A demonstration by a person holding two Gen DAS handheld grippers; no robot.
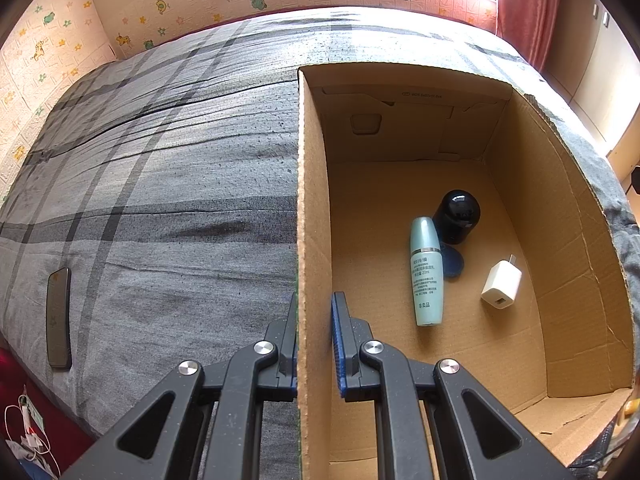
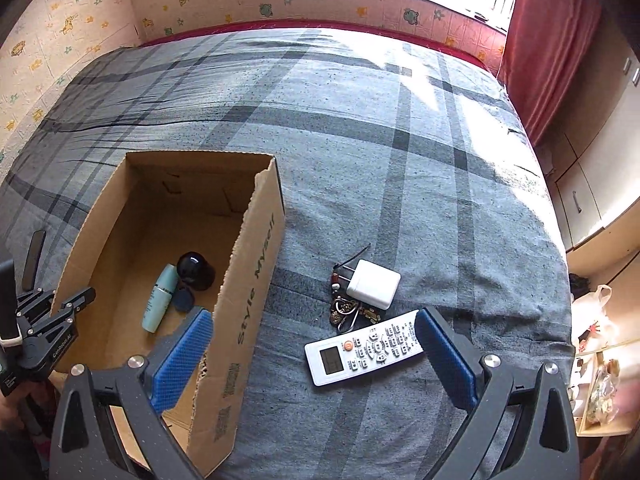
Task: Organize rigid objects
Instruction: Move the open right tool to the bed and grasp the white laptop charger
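Observation:
An open cardboard box (image 2: 256,264) stands on the bed. Inside lie a pale green bottle (image 1: 426,272), a black round jar (image 1: 456,216), a dark blue lid (image 1: 454,262) and a small white charger (image 1: 502,284). My left gripper (image 1: 314,328) is shut on the box's left wall (image 1: 310,200); it shows in the right wrist view (image 2: 74,300) too. My right gripper (image 2: 312,344) is open and empty above the bed, with a white remote (image 2: 364,348) between its fingers. A larger white charger (image 2: 374,284) and a key bunch (image 2: 348,310) lie just beyond the remote.
A grey plaid bedspread (image 2: 400,160) covers the bed. A dark phone (image 1: 59,316) lies at the bed's left edge. A red curtain (image 2: 552,40) and cabinets (image 2: 592,184) stand to the right. White cables (image 1: 28,432) lie on the floor at the lower left.

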